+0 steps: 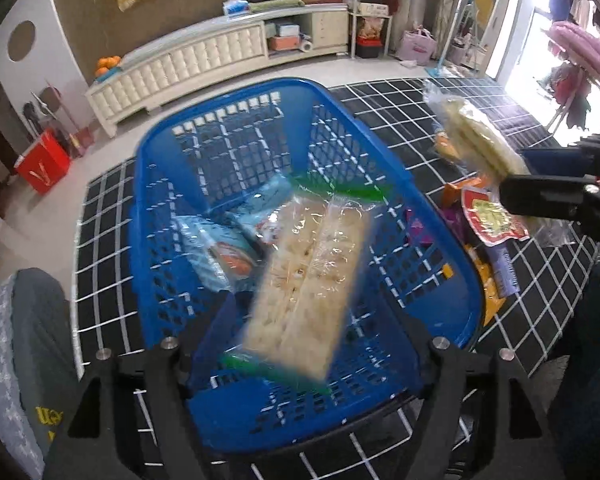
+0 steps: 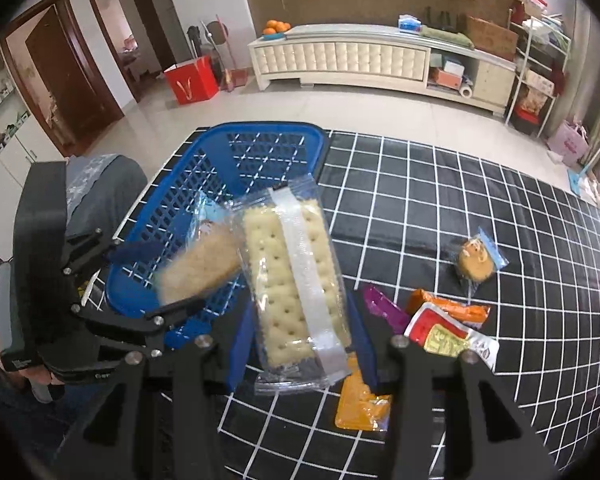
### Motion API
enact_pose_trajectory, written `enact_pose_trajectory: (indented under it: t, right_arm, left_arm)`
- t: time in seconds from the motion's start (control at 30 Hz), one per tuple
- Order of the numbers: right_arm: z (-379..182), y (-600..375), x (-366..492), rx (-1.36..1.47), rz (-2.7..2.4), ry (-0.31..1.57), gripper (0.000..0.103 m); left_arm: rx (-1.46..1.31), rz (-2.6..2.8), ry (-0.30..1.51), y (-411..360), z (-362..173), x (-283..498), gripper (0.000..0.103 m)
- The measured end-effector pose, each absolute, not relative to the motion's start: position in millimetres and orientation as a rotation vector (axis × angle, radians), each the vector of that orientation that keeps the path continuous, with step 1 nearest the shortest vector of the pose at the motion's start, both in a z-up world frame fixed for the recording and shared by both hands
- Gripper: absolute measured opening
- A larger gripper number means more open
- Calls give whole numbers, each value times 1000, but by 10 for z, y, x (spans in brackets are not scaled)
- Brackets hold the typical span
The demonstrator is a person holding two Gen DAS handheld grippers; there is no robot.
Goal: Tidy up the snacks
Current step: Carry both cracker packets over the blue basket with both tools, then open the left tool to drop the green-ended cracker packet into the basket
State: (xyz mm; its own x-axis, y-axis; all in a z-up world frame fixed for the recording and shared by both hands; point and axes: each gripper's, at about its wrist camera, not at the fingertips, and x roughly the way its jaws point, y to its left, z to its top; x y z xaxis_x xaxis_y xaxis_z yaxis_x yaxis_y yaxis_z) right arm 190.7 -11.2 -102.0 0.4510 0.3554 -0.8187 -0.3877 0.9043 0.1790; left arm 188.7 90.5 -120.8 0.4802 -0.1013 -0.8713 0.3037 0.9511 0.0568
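Checkered cloth point(image 2: 440, 200), black with white grid lines, covers the table and carries everything else. On it stands the blue plastic basket point(image 1: 452, 276), the landmark for the rest; its lattice walls show in both views.

Inside the basket lie two light-blue snack packets point(image 1: 224, 252) against its left wall, seen from the left wrist view.

Above the basket's open top, the left gripper point(image 1: 300, 344) has its jaws spread wide, and a clear-wrapped cracker pack with green ends point(image 1: 304, 280) sits blurred between them over the basket floor — whether the fingers touch it cannot be told. In the right wrist view the same pack point(image 2: 200, 268) appears over the basket's near wall.

Just right of the basket, the right gripper point(image 2: 300, 344) clamps a clear pack of square crackers point(image 2: 292, 288), held lengthwise between its blue-padded fingers, its far end reaching over the basket's right rim.

Right of the basket, loose on the cloth, lie the remaining snacks: a red and yellow sachet point(image 2: 448, 336), an orange packet point(image 2: 448, 308) behind it, a purple wrapper point(image 2: 384, 308), a yellow-orange pouch point(image 2: 360, 404) nearest the camera, and — farthest from the basket — a small round cake in a clear wrapper point(image 2: 478, 260).
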Motion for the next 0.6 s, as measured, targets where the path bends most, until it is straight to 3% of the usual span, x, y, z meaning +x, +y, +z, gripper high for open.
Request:
enact_pose_trajectory:
  t: [0.6]
  right_arm:
    - [-769, 346, 1859, -99, 583, 974, 50]
  left_arm:
    - [51, -103, 949, 1448, -588, 1453, 73]
